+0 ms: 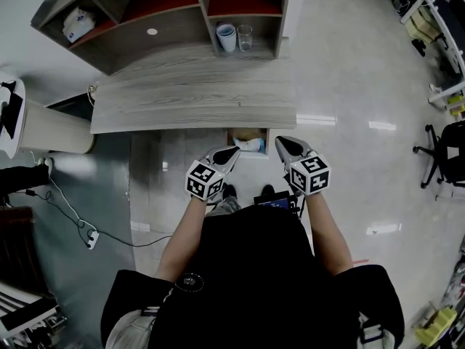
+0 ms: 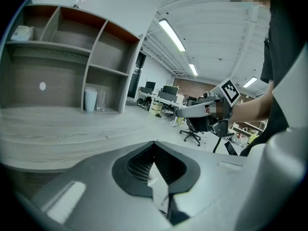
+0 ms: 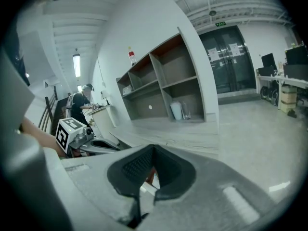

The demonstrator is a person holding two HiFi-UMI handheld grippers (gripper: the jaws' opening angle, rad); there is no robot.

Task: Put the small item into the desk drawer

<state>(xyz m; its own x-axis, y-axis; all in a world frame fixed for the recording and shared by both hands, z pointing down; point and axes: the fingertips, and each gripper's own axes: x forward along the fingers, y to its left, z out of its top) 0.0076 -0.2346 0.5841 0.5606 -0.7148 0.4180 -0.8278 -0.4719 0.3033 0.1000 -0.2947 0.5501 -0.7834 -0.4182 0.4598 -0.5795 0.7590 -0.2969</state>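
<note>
Though seemingly past the placing, treat the job as unfinished: find the drawer [image 1: 245, 132] pulled out from under the front edge of the desk [image 1: 189, 100], right of that edge's middle, with the small item [image 1: 252, 145], white with a blue end, lying inside it. Read the left tongs [image 1: 229, 153] as pressed together on nothing, tips just out from the desk's front edge and a little right of its middle; read the right tongs [image 1: 283, 144] likewise as clamped together and empty, just out from the same edge near the desk's right end. Expect the next step to be a push on the drawer front, and weigh the hazards from there. Pushed off-centre with one narrow closed tip, likely to skew the drawer and jam it partway under the desk. Shoved too briskly, likely to send the light item sliding toward the back under the desk, or to bounce the drawer out again. Aimed too high, apt to slip over the drawer's front wall and poke the item, or get caught between that wall and the desk's underside. Cannot judge the item's height against the desk's underside from above, so allow for a snag there too. Leave alone the white cup [image 1: 226, 37] and clear glass [image 1: 245, 37] in the shelf unit [image 1: 167, 31] at the desk's back, well apart from all this.
</note>
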